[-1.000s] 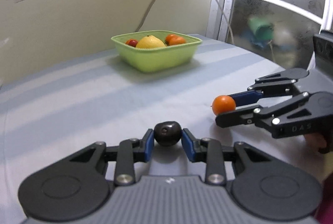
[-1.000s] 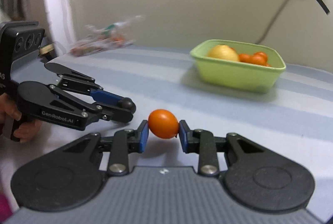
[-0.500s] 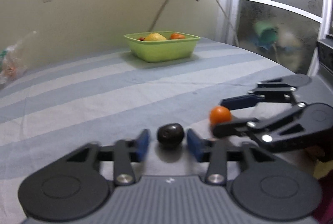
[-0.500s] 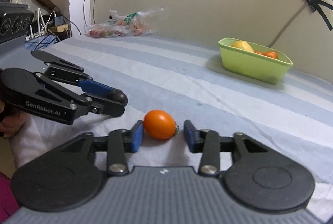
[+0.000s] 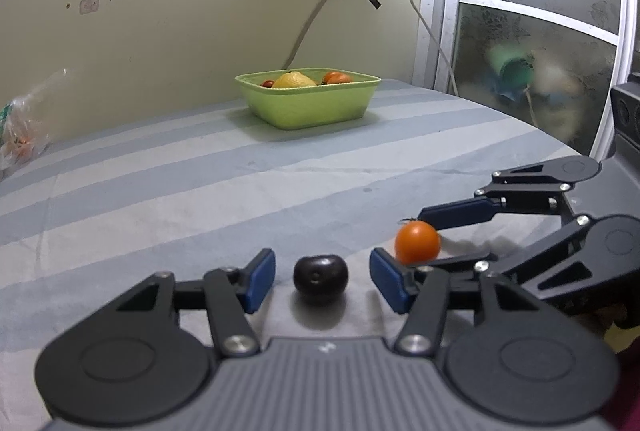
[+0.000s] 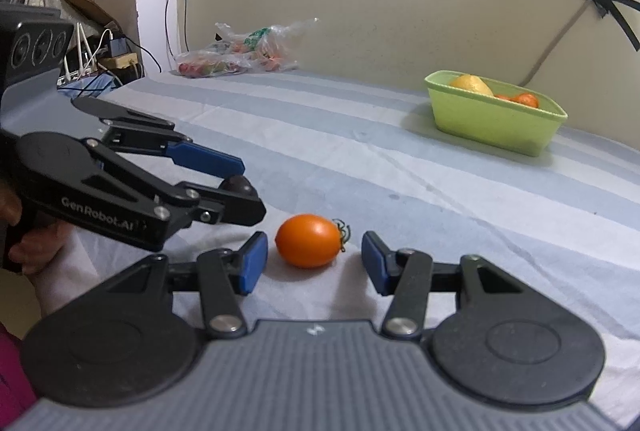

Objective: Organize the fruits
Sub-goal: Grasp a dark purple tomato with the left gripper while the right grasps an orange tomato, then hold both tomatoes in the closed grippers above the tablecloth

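A dark, nearly black round fruit [image 5: 320,279] lies on the striped cloth between the blue pads of my left gripper [image 5: 322,273], which is open and clear of it on both sides. An orange cherry tomato [image 6: 308,246] rests on the cloth inside my right gripper [image 6: 313,259]; its jaws are opening and neither pad touches the tomato. The two grippers sit side by side, tips close together. Far back stands a green tub [image 5: 312,107] holding a yellow lemon [image 5: 294,79] and small orange and red tomatoes.
A clear plastic bag of produce [image 6: 240,51] lies at the far left against the wall. A taped cable hangs down the wall behind the tub [image 6: 492,127]. A frosted window [image 5: 532,71] borders the table's right side. Cluttered cables sit past the left edge.
Both grippers were shut on their fruits a second ago and have opened, leaving the dark fruit and the orange tomato on the cloth. Both have drawn back from the tub.
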Demonstrator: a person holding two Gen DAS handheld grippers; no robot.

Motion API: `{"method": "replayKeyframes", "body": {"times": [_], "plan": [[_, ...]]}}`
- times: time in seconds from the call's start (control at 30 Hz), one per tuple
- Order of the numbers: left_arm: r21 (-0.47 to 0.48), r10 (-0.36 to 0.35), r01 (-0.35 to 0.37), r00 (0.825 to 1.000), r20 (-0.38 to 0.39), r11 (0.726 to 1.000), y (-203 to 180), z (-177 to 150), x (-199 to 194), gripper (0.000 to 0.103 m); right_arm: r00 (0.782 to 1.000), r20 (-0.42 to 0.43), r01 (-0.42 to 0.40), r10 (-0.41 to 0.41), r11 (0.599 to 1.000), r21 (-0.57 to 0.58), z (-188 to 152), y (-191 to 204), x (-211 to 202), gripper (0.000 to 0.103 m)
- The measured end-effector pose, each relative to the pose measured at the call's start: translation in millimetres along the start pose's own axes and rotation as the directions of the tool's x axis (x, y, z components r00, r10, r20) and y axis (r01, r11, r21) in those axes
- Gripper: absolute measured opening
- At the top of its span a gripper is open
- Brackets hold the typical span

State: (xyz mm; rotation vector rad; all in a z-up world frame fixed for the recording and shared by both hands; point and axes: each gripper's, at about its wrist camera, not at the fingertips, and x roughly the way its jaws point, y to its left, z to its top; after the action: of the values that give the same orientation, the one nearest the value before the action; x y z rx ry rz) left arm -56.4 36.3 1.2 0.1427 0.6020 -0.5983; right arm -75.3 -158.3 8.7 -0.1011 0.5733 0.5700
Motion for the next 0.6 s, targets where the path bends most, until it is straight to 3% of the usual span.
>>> {"method": "replayKeyframes", "body": {"times": [0.07,0.1,0.13,0.17,0.3,0.43,0.6], "plan": [[-0.005,-0.005,0.005,1.0,-0.002,1.0,0.6,-0.5,1.8,0.046,1.0,-0.005,-0.001,0.001,1.0,-0.006,-0.5,2.1,0.6,0.053],[-0.006,-0.011,0.011,1.0,-0.007,1.0,0.7,-1.1,2.8,0.036,1.0,-0.004,0.001,-0.001,1.0,-0.011,-0.5,3.0,0.8,0.05],[-0.007,-0.015,0.015,1.0,-0.011,1.0,0.4,-1.2,3.8,0.032,1.0,-0.002,0.0,0.0,1.0,-0.018,-0.6,3.8,0.7,0.041],[-0.007,-0.012,0.012,1.0,-0.01,1.0,0.2,-1.4,4.0,0.03,1.0,0.001,0.003,-0.003,1.0,-0.023,-0.9,5.0,0.3,0.041],[-0.012,-0.019,0.019,1.0,-0.005,1.0,1.9,-0.8,3.8,0.029,1.0,0.022,0.014,-0.014,1.0,-0.024,-0.3,5.4,-1.6,0.04],[-0.035,-0.031,0.031,1.0,0.005,0.999,2.8,5.5,7.8,0.029,0.996,0.058,0.076,-0.074,0.996,-0.041,4.2,-1.8,-2.4,0.04],[-0.048,-0.019,0.019,1.0,-0.008,0.999,1.3,8.0,18.7,0.03,0.997,0.022,0.073,-0.074,0.996,0.054,2.6,-21.5,3.3,0.04]]}}
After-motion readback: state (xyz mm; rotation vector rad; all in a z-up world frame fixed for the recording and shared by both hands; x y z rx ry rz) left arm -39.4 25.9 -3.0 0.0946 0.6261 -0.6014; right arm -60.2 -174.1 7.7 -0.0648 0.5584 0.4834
